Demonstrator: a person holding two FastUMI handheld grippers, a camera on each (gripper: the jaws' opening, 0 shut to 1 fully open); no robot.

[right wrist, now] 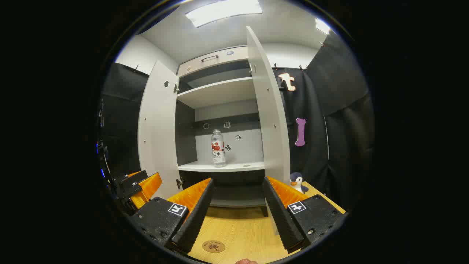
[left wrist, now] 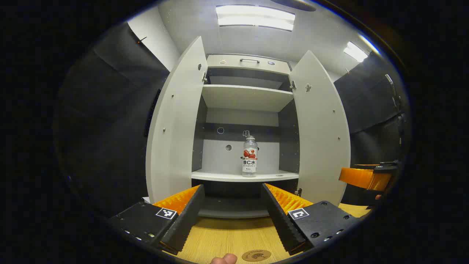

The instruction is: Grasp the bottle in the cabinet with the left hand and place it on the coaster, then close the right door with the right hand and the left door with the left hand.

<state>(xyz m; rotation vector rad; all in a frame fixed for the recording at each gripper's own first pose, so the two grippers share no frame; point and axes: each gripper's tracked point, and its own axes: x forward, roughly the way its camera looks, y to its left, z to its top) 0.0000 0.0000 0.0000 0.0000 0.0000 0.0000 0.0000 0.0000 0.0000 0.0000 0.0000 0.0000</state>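
In the left gripper view, the left gripper (left wrist: 232, 216) has its fingers spread wide apart with nothing between them. Straight ahead, beyond the fingertips and well apart from them, stands the cabinet (left wrist: 245, 110) with both doors swung open: the left door (left wrist: 176, 128) outside the left finger, the right door (left wrist: 318, 135) outside the right finger. The bottle (left wrist: 249, 157) stands upright on the lower shelf (left wrist: 234, 176), in line with the gap between the fingers, slightly toward the right finger. Below the fingers lies the wooden table (left wrist: 227, 234), and the round coaster (left wrist: 256, 255) sits on it near the base of the right finger.

In the right gripper view, the right gripper (right wrist: 236, 211) also has its fingers wide apart and holds nothing. The bottle (right wrist: 217, 148) is ahead and above the left finger's tip. The coaster (right wrist: 213, 246) lies on the table between the fingers, nearer the left one. A toy penguin (right wrist: 297, 182) sits just beyond the right finger.
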